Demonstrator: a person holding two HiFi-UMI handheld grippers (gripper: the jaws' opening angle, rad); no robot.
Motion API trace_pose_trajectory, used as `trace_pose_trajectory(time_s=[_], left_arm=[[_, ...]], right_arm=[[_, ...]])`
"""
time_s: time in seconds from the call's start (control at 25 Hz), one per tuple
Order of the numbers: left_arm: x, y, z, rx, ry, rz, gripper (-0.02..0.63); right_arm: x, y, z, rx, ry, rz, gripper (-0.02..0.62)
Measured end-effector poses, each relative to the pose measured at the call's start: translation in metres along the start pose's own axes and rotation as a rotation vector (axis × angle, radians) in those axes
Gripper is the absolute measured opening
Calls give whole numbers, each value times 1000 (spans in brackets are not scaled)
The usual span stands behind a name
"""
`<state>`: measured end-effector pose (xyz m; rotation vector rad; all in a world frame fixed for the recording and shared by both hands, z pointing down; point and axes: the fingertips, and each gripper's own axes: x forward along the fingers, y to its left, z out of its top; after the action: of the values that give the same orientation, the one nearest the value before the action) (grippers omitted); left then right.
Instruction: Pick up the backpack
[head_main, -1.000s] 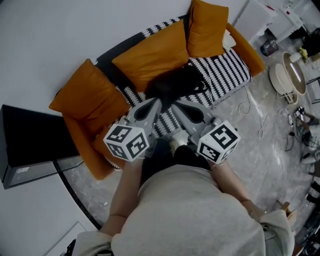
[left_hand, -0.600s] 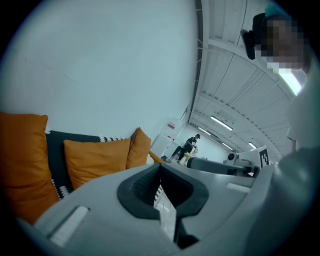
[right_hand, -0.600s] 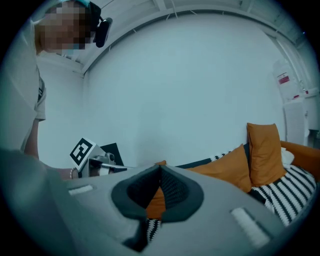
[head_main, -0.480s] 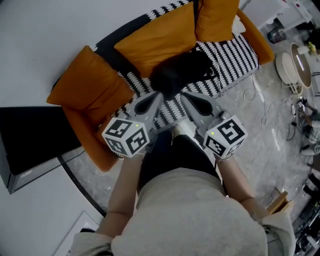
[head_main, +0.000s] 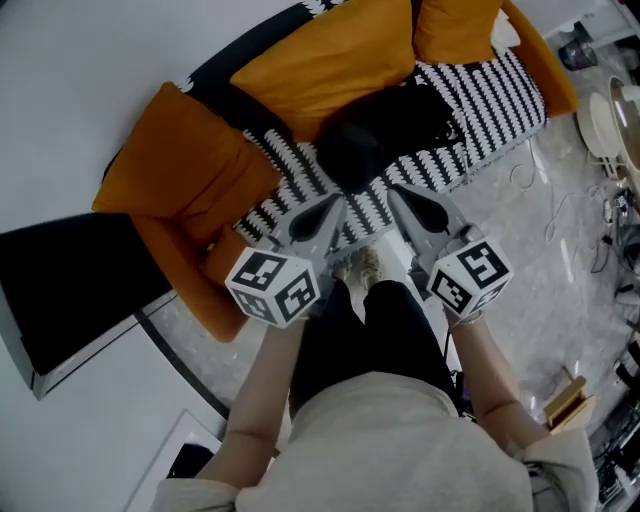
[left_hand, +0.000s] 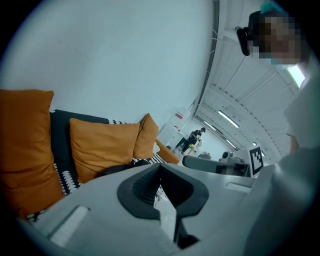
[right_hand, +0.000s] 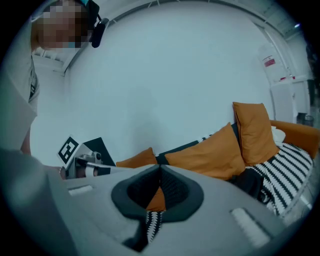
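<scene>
Backpack (head_main: 385, 135), black, soft and slumped, on the black-and-white striped sofa cover (head_main: 490, 95) against plump orange cushions (head_main: 330, 60); just beyond the tips of left gripper (head_main: 337, 202) and right gripper (head_main: 393, 192), untouched; both grey pairs of jaws pressed together at the tips, dark ribbed pads (right_hand: 175, 190) pinching nothing.

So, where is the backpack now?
In the head view, the backpack lies upper centre on the striped sofa, in front of the middle orange cushion.

Three orange cushions (head_main: 190, 170), one backpack (head_main: 385, 130), one sofa (head_main: 490, 90), two tongs (head_main: 338, 203).
</scene>
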<state>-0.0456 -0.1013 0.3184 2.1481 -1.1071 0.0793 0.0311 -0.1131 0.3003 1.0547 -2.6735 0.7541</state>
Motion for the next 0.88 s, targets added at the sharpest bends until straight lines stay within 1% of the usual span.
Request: trace_pose_trajectory(time_s=[0.2, 0.4, 0.56, 0.68, 0.8, 0.88], left_arm=[[16, 22, -31, -42, 32, 32, 8], [38, 46, -52, -59, 62, 44, 8], [52, 67, -73, -79, 75, 61, 8], [59, 87, -92, -108, 85, 77, 8], [62, 99, -111, -126, 85, 94, 8], [67, 109, -125, -135, 83, 101, 8]], right_arm=[[20, -18, -29, 32, 33, -10, 3], [45, -29, -68, 74, 104, 20, 3], [62, -47, -85, 99, 103, -5, 3], [77, -54, -99, 76, 116, -3, 3], [85, -50, -120, 38, 145, 29, 3], [89, -52, -139, 33, 159, 39, 3]])
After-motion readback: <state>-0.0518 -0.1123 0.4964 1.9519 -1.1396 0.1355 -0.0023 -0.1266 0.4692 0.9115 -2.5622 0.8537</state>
